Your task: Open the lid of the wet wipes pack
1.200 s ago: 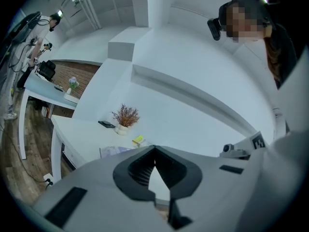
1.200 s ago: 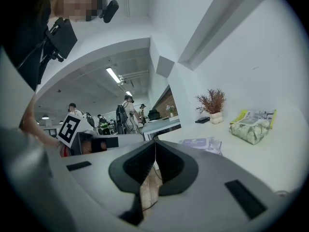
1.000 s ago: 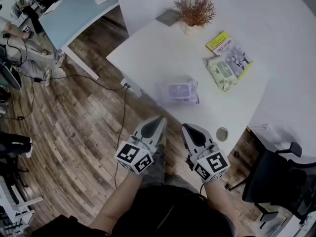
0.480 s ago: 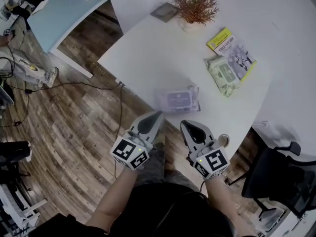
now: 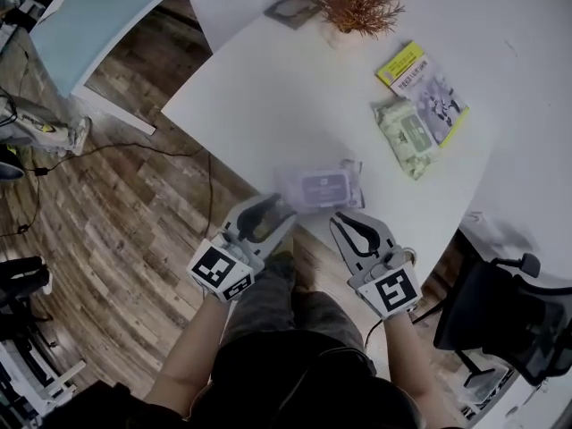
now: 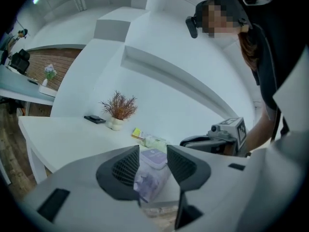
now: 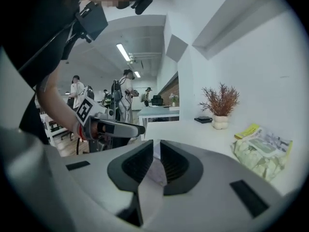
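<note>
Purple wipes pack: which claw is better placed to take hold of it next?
Left, probably. The left claw is opening with the purple wipes pack between its jaws; the right claw, jaws barely opening, sits by the pack's corner.

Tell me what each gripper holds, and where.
Nothing is held. Left gripper: jaws opening, with the crinkled end of the wet wipes pack between them, unpinched. Right gripper: jaws barely apart, opening, gripping nothing.
</note>
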`<act>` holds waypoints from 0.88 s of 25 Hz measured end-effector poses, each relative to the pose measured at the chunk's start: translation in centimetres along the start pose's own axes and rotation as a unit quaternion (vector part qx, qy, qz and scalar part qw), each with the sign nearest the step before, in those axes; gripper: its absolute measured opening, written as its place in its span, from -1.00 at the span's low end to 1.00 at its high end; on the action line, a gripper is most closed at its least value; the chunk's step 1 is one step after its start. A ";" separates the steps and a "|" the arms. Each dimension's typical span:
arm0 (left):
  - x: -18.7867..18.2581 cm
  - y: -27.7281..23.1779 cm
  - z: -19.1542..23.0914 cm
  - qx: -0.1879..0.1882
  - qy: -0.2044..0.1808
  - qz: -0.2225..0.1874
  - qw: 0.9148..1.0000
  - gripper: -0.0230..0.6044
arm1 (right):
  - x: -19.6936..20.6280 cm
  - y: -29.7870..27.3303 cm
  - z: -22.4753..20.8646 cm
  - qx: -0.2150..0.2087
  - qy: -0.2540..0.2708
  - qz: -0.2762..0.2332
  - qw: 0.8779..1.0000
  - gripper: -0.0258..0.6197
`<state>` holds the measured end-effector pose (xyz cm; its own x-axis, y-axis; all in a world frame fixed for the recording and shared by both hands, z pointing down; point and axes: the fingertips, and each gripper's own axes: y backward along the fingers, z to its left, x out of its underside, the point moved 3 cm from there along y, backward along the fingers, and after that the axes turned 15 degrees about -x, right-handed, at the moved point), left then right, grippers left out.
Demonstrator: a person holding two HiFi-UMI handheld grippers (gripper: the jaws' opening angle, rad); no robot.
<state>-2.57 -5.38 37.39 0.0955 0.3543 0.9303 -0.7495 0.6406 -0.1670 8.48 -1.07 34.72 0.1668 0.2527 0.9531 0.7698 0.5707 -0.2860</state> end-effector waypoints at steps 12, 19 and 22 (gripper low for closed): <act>1.5 -3.4 0.7 0.045 -0.145 0.017 0.988 0.33 | 1.4 -0.1 -3.5 -0.091 0.099 0.096 0.986 -0.41; 2.7 -4.6 -0.1 0.107 -0.222 0.060 0.967 0.41 | 2.5 -1.4 -3.7 -0.174 0.163 0.132 0.962 -0.34; 2.3 -5.0 -0.3 0.116 -0.219 0.054 0.967 0.41 | 2.8 -1.9 -3.7 -0.194 0.174 0.131 0.957 -0.34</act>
<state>1.60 -7.53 40.29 -0.2410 0.0553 0.9690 -0.8711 0.4280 -0.2410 9.77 -4.33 38.27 0.5279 0.0337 0.8487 0.8331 0.1741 -0.5251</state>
